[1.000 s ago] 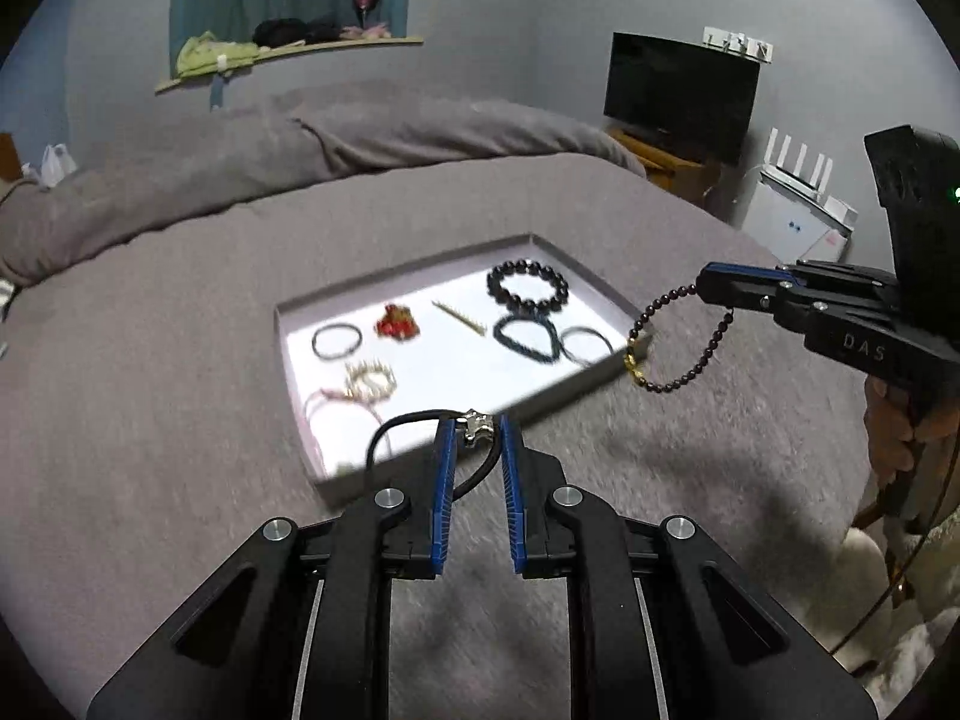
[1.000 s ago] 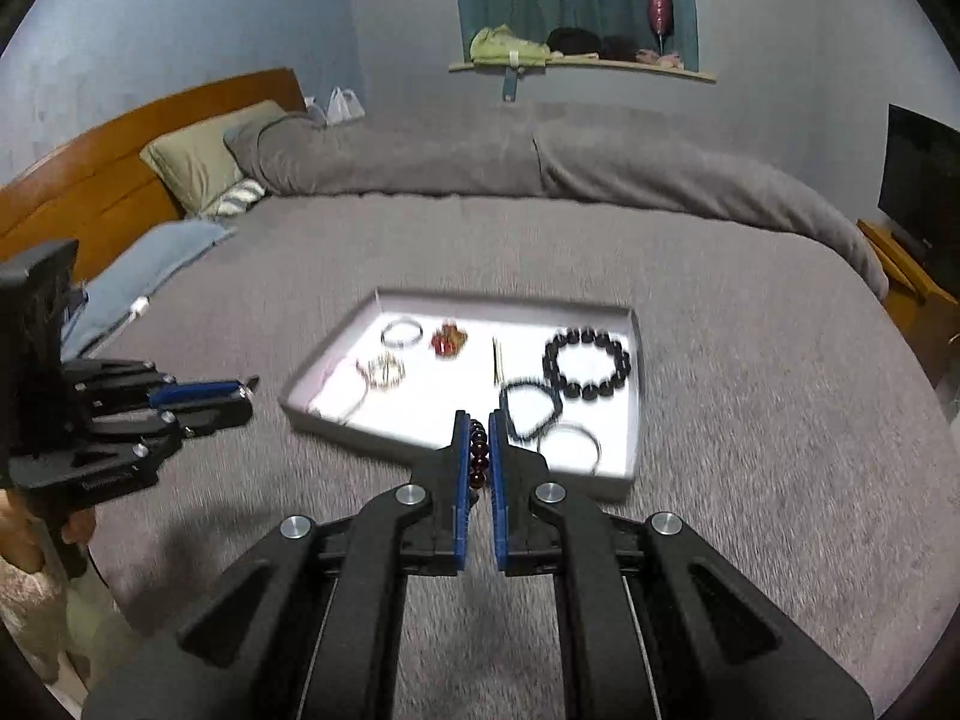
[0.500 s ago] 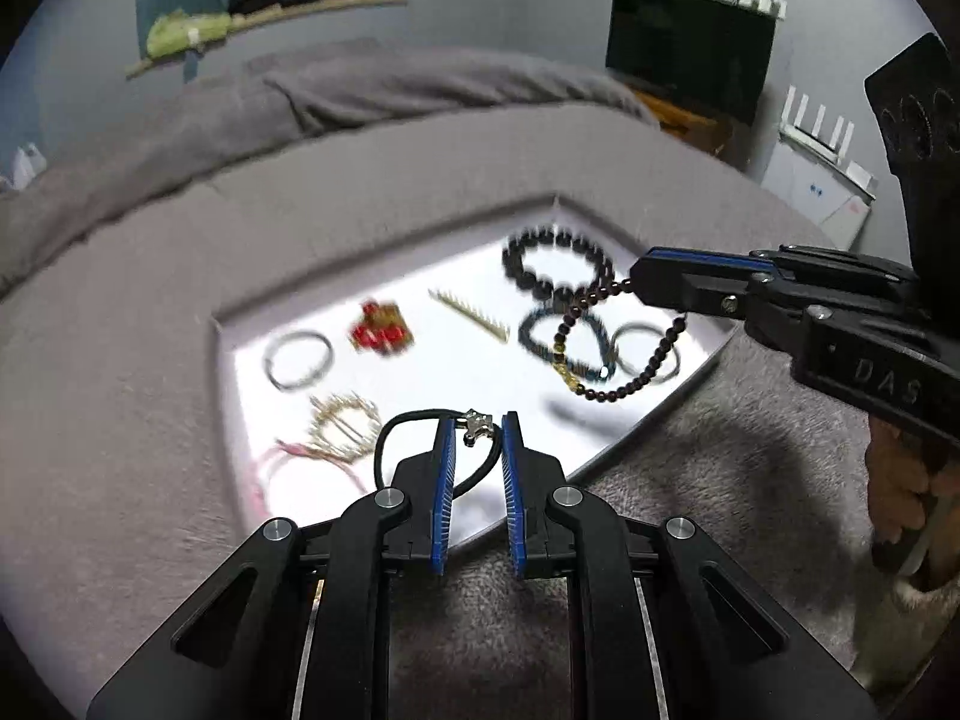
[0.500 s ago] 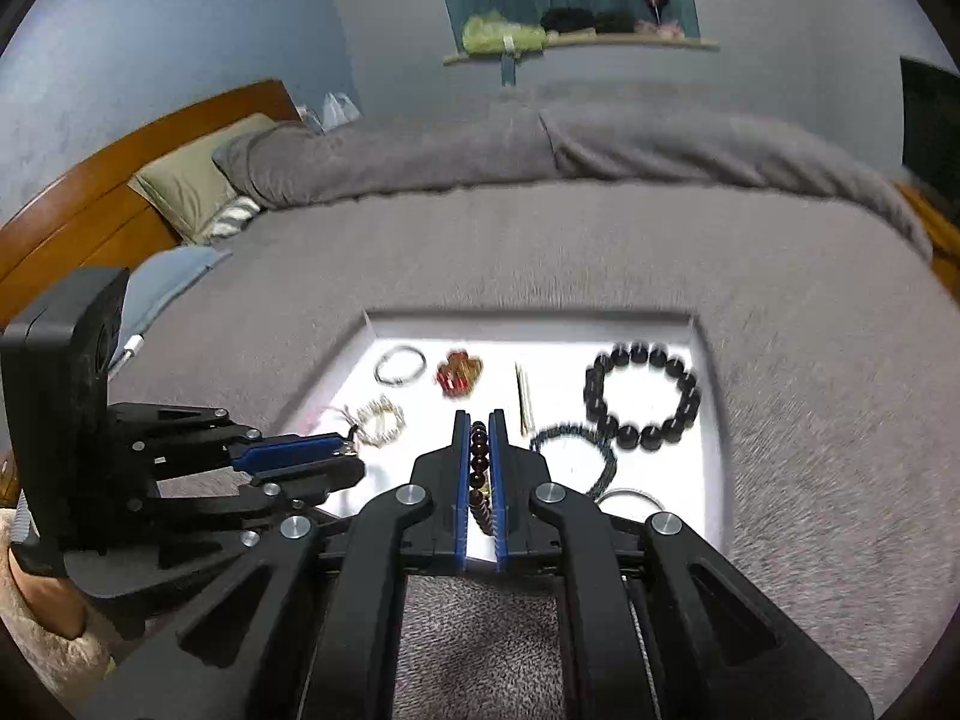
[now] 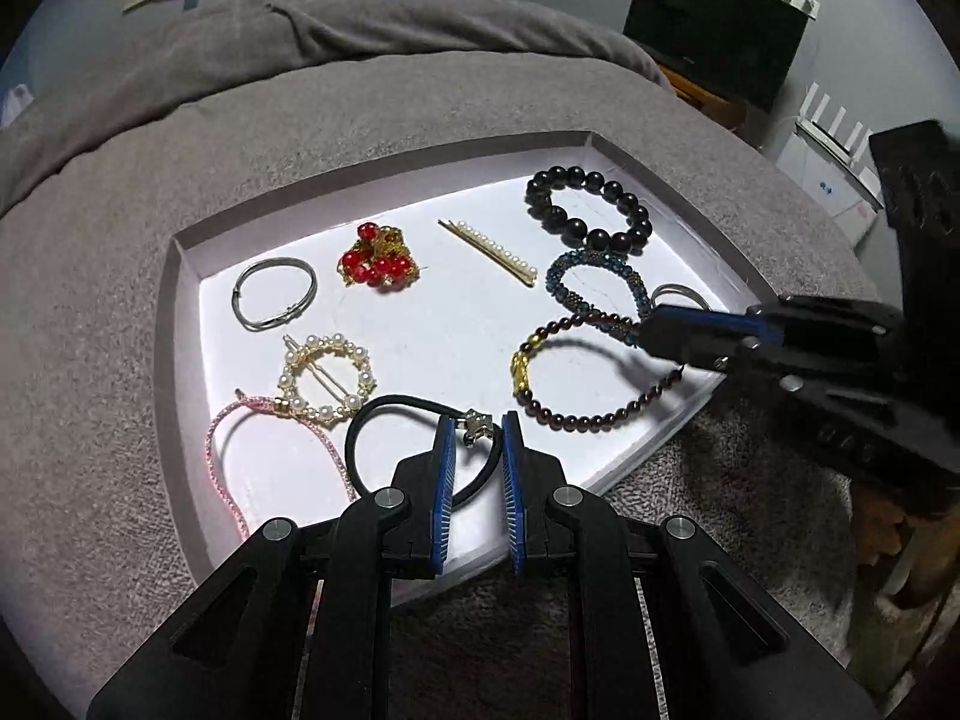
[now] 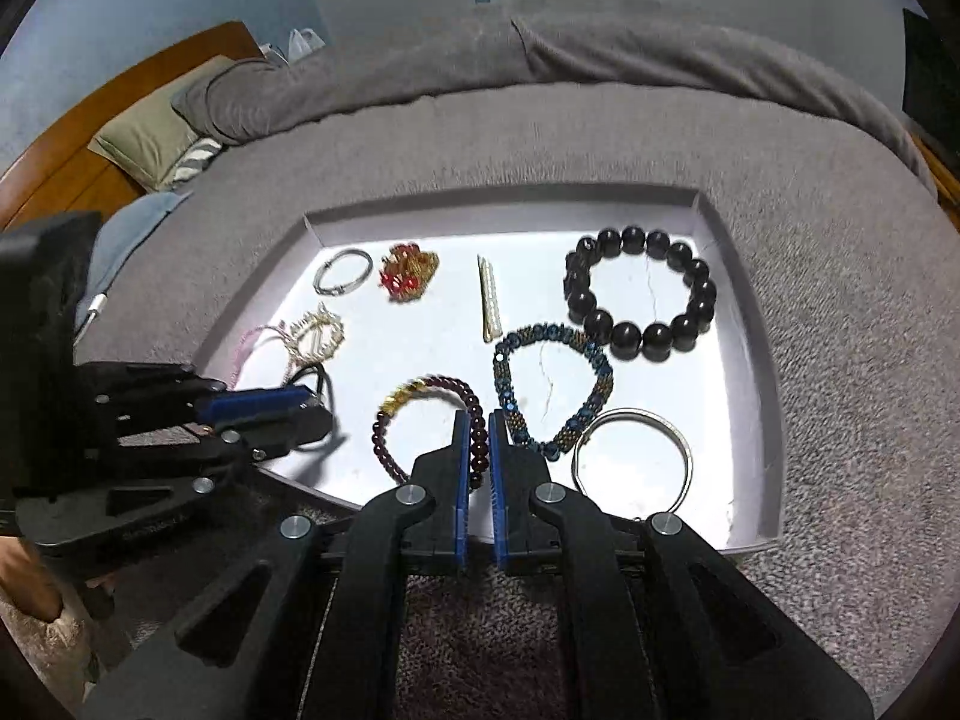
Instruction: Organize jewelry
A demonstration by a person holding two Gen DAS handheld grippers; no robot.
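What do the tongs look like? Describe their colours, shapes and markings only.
Both tools match. The left tongs and right tongs each have two flat, narrow fingers lined with ribbed blue pads, on angular matte black arms with triangular cut-outs and round silver bolts. Embossed lettering, too blurred to read, shows on the right tool's side. No cables or sleeves show.

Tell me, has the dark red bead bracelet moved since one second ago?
Yes. The dark red bead bracelet, held by the right gripper, hung outside the tray's right edge; now it is over the tray floor, beside the blue bracelet.
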